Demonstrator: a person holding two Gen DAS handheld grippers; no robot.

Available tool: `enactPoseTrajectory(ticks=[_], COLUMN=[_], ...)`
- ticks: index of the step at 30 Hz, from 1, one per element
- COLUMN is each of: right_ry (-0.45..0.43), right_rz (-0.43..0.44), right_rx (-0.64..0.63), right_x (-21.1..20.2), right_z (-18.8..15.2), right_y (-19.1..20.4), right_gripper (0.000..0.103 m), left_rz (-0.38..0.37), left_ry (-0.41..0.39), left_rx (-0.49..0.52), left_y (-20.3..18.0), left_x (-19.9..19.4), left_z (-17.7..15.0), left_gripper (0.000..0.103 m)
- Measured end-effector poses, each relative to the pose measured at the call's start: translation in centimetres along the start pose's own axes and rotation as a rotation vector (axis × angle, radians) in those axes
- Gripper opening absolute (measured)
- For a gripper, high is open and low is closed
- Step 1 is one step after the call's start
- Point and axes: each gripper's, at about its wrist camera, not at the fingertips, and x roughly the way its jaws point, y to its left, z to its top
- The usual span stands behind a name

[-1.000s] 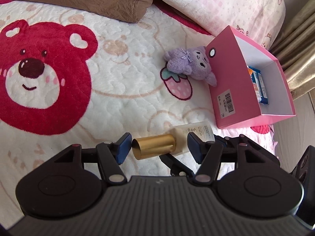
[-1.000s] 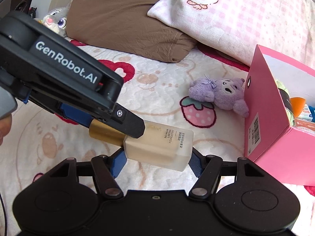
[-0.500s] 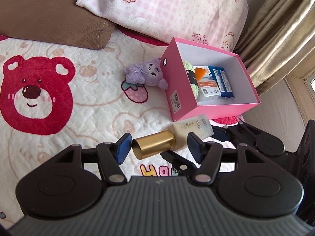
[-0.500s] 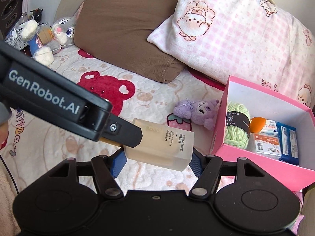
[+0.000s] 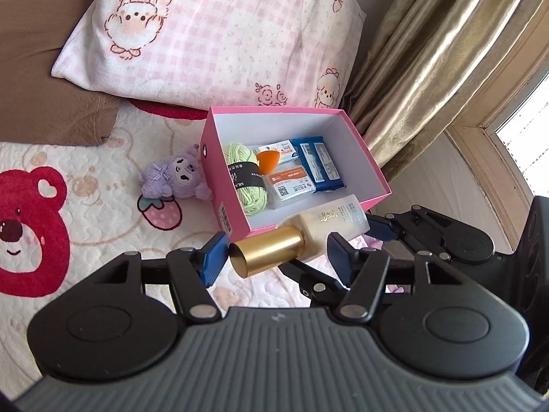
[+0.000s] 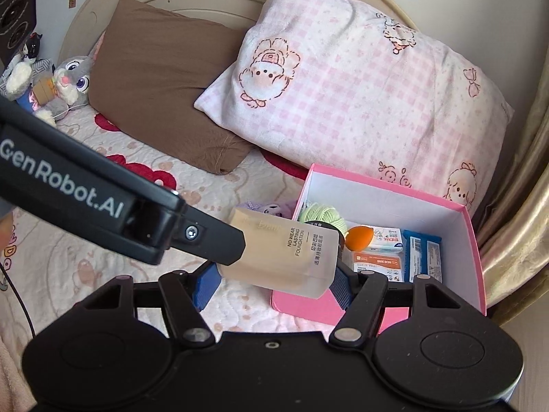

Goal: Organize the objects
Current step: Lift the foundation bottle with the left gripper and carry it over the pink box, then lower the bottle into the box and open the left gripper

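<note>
A frosted foundation bottle [image 6: 291,257] is clamped at its body between the blue pads of the right gripper [image 6: 272,283], held level above the near edge of the pink box [image 5: 219,171]. The left gripper [image 5: 276,257] is spread wide around the gold cap [image 5: 267,255]; one pad is seen just beside it, contact unclear. Green yarn [image 5: 248,185], packets and an orange sponge [image 5: 267,160] are seen inside the box; a purple plush [image 5: 175,182] lies just beside its wall.
</note>
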Motion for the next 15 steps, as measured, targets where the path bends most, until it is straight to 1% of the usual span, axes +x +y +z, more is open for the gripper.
enactPoseTrajectory(ticks=[3, 7, 12, 15], right_ry=[-0.016, -0.011, 0.048, 0.097], right_rz=[-0.028, -0.062, -0.084, -0.085], right_rx=[0.008, 0.007, 0.036, 0.043], right_x=[0.2, 0.7, 1.9, 3.5], right_z=[0.3, 0.8, 2.2, 2.5], right_y=[-1.0, -2.9, -6.8, -9.3], right_gripper=[0.071, 0.071, 0.071, 0.071], left_rz=[-0.021, -0.053, -0.078, -0.096], left_ry=[-0.007, 0.002, 0.042, 0.085], left_rx=[0.007, 0.015, 0.021, -0.001], left_y=[-0.7, -1.9, -3.4, -3.7], left_x=[0.8, 2.4, 5.9, 9.0], left_z=[1.2, 3.1, 5.7, 6.9], left_gripper=[0.061, 0.061, 0.061, 0.061])
